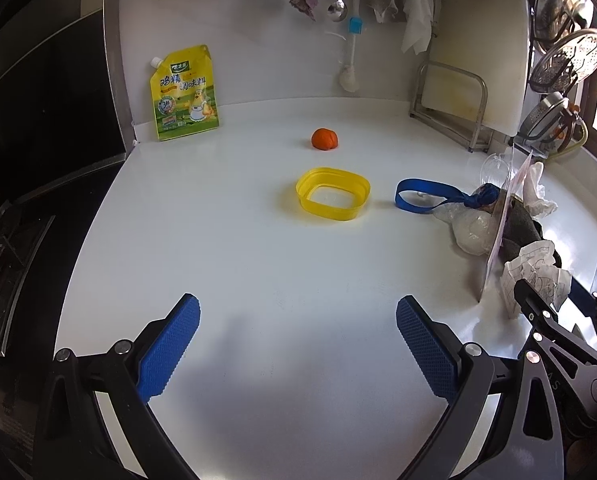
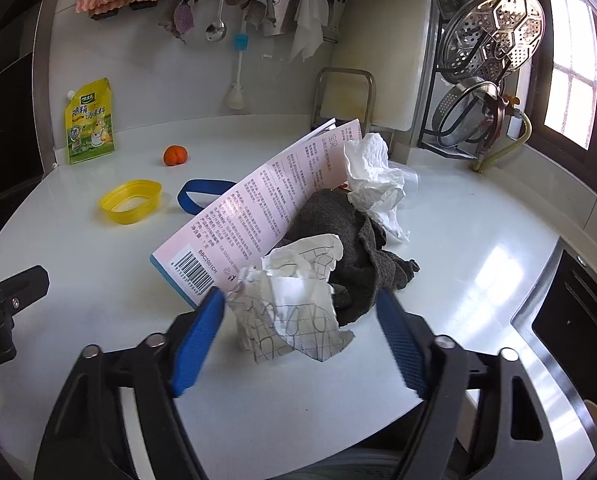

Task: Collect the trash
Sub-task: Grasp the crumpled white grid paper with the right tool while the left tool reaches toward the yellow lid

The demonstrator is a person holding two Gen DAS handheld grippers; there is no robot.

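A trash pile lies on the white counter [image 2: 458,248]: a crumpled printed paper [image 2: 294,308], a dark grey cloth [image 2: 350,232], a white tissue [image 2: 374,176] and a pink printed card [image 2: 258,208] on edge. My right gripper [image 2: 302,340] is open with its fingers on both sides of the crumpled paper, not closed on it. My left gripper [image 1: 298,344] is open and empty over bare counter. In the left wrist view the pile [image 1: 510,224] is at the right, with a blue ribbon [image 1: 422,198], a yellow plastic ring [image 1: 332,198] and an orange fruit [image 1: 324,139] ahead.
A yellow seasoning pouch [image 1: 184,92] leans on the back wall. Cloths, a spoon [image 2: 217,8] and a brush hang above. A cutting board in a rack [image 2: 382,60] and steel steamer lids [image 2: 494,40] stand at the right. A dark stove [image 1: 38,140] borders the left.
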